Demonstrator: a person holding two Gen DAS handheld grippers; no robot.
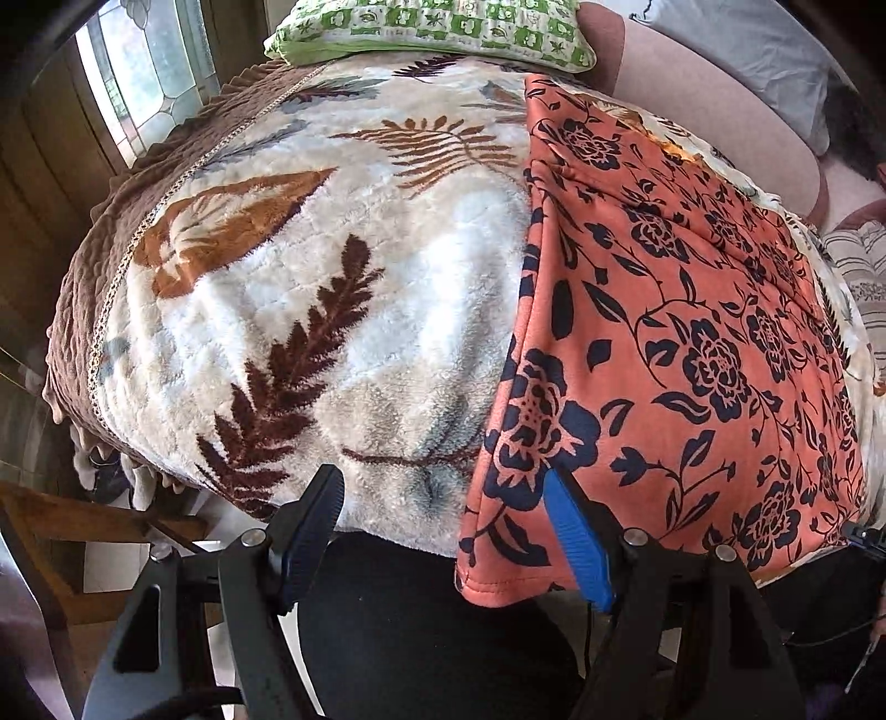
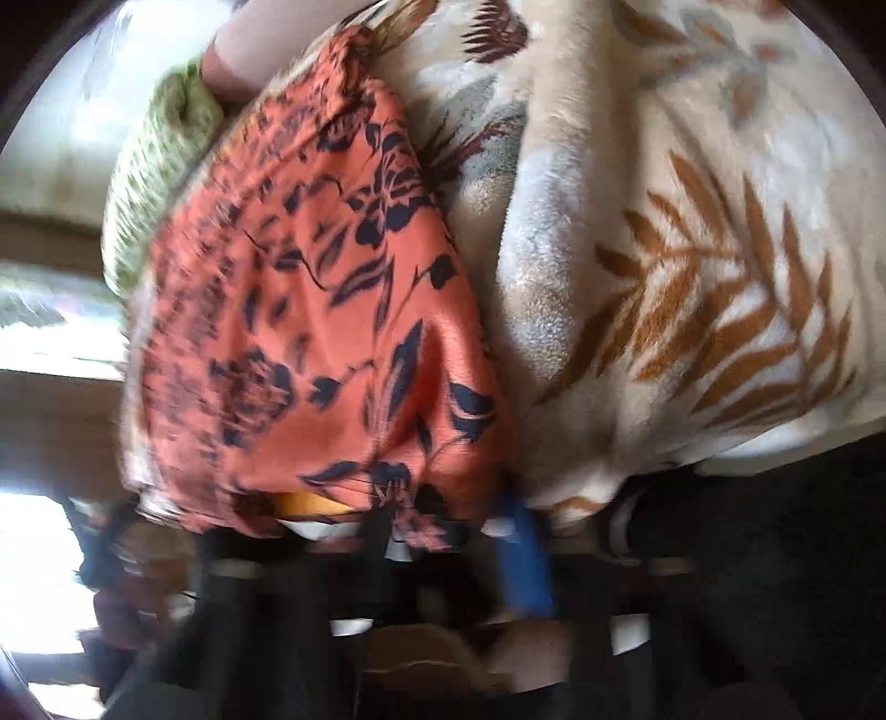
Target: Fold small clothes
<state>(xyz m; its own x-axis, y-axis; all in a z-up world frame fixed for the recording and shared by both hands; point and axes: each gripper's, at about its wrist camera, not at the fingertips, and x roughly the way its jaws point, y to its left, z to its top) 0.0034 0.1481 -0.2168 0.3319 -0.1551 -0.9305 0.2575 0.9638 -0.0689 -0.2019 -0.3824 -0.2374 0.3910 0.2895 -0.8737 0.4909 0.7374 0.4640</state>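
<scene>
Left gripper [image 1: 443, 531] fingers spread apart beside orange floral garment [image 1: 664, 332] on leaf-patterned blanket [image 1: 332, 304]; right gripper [image 2: 443, 531] state unclear, blurred.

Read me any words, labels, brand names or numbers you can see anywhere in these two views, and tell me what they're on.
None can be read.
Orange floral garment: printed flowers only, no tag showing.
Leaf-print blanket: pattern only.
Green pillow: pattern only.
The right wrist view is too blurred to read anything.

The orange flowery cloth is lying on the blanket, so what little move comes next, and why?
Probably slide the left gripper right and close it on the hemmed corner of the orange cloth. Its fingers are open, that corner hangs off the blanket edge beside them, and the blurry right view suggests the right gripper already pinches the other end.
</scene>
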